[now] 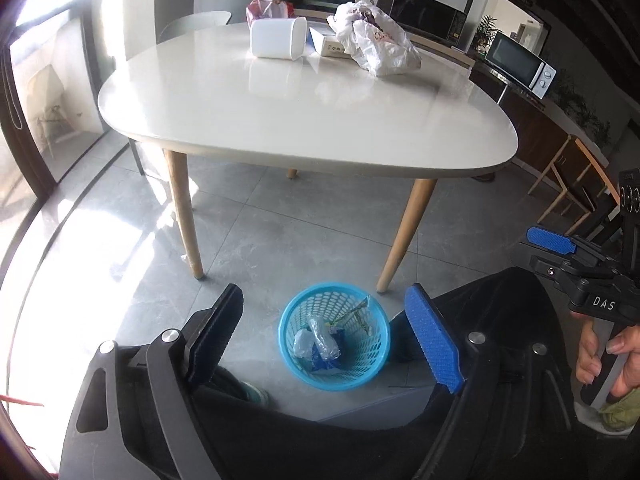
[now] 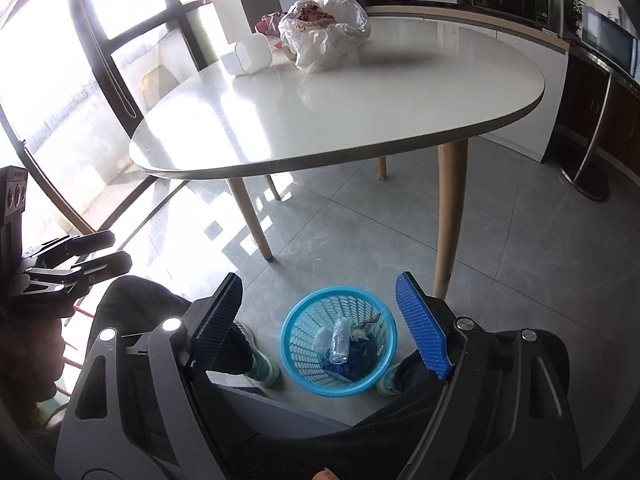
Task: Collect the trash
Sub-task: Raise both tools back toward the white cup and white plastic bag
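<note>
Hand-held grippers (image 1: 324,336) (image 2: 320,324) gape over trash-filled blue basket (image 1: 370,364).

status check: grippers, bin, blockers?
Left gripper and right gripper open, empty. Blue basket on floor, holds crushed bottle. White plastic bag on table.

Table (image 1: 280,120): rounded white top, tapered wooden legs, standing on grey tile floor (image 1: 300,232). On top, far side: white tub (image 1: 278,38) lying on its side; crumpled white bag (image 1: 372,38); flat box (image 1: 330,42) between them, partly under the bag; pink bag (image 1: 266,8) behind the tub, possibly on a chair instead. On floor, before the table: blue basket (image 1: 376,340), upright, holding wrappers (image 1: 320,344).
</note>
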